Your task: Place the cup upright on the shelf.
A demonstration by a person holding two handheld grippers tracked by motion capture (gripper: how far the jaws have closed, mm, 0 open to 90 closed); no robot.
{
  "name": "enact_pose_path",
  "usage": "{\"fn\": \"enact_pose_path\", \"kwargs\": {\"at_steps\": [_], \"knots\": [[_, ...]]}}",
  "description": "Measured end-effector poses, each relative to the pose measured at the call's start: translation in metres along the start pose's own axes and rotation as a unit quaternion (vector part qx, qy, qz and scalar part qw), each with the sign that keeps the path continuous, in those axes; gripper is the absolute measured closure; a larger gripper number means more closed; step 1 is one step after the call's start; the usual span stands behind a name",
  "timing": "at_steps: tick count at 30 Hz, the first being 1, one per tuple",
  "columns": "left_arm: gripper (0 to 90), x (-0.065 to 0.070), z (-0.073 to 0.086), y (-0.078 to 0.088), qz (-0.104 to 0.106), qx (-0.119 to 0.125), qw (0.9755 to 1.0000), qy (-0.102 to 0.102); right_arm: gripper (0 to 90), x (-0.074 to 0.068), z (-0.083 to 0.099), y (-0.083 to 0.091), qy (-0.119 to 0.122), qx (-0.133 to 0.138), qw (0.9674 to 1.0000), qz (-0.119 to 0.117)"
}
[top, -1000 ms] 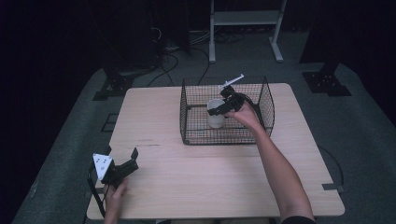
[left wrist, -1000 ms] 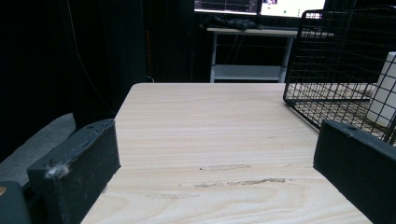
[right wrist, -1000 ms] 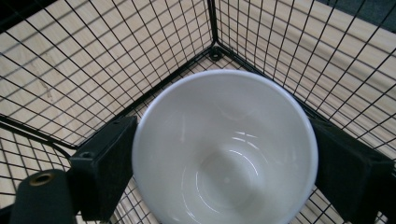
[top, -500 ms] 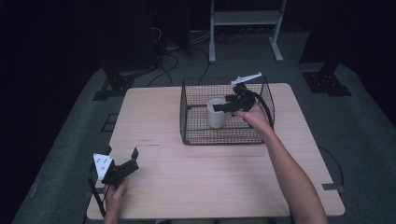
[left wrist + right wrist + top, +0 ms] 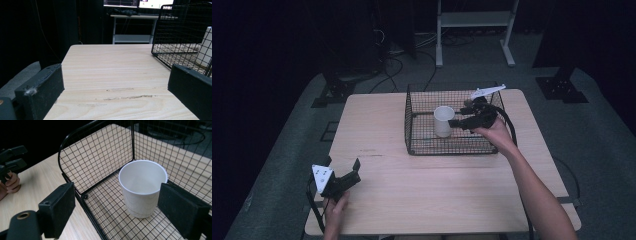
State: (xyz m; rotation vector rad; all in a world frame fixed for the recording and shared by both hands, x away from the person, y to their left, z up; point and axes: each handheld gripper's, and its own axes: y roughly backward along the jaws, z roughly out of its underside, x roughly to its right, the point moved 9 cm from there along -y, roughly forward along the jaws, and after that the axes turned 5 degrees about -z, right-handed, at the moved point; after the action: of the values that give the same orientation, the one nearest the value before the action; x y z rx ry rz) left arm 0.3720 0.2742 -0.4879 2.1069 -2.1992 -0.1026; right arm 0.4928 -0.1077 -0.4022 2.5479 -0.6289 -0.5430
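A white paper cup (image 5: 443, 120) stands upright inside a black wire basket (image 5: 432, 150) at the far middle of the table. My right gripper (image 5: 454, 122) hovers over the basket just right of the cup, open, with its pads clear of it. In the right gripper view the cup (image 5: 142, 187) sits ahead between the two spread jaws of the right gripper (image 5: 117, 195), on the mesh floor of the basket (image 5: 75, 152). My left gripper (image 5: 343, 164) rests open at the table's near left corner with nothing between its fingers. In its own view the left gripper (image 5: 116, 82) faces bare wood, with the basket (image 5: 175, 30) and cup (image 5: 206, 47) off to the right.
The light wooden table (image 5: 422, 200) has bare room between the basket and its front edge. Behind the table stand a white metal frame (image 5: 472, 20) and dark stands with cables on the grey floor. The right gripper's cable (image 5: 509, 125) trails over the basket's right side.
My right gripper has drawn back to the right and a little upward, away from the cup. The cup has stayed where it stood in the basket. The left gripper has not moved.
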Motion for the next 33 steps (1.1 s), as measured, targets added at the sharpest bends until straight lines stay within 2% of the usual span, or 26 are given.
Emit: {"fn": "enact_pose_path", "kwargs": {"at_steps": [6, 8, 11, 20, 24, 33], "knots": [[0.0, 0.001, 0.0, 0.0, 0.0, 0.001, 1.0, -0.002, 14.0, -0.004, 0.003, 0.014, 0.004, 0.006, 1.0, 0.002], [0.0, 0.001, 0.0, 0.0, 0.0, 0.001, 1.0, -0.002, 13.9, -0.004, 0.006, 0.017, 0.008, 0.005, 0.9999, 0.012], [0.0, 0.0, 0.0, 0.0, 0.001, 0.001, 1.0, -0.001, 13.9, -0.007, 0.009, 0.021, 0.015, -0.004, 0.9998, 0.015], [0.0, 0.001, 0.0, 0.0, 0.001, 0.0, 1.0, -0.003, 13.9, -0.011, 0.019, 0.032, 0.017, -0.006, 0.9998, 0.01], [0.0, 0.0, 0.0, 0.0, 0.001, 0.0, 1.0, 0.0, 13.9, -0.014, 0.032, 0.034, 0.018, -0.01, 0.9998, 0.008], [0.0, 0.0, 0.0, 0.0, 0.0, 0.001, 1.0, -0.001, 13.9, -0.02, 0.046, 0.041, 0.022, -0.012, 0.9997, 0.004]]}}
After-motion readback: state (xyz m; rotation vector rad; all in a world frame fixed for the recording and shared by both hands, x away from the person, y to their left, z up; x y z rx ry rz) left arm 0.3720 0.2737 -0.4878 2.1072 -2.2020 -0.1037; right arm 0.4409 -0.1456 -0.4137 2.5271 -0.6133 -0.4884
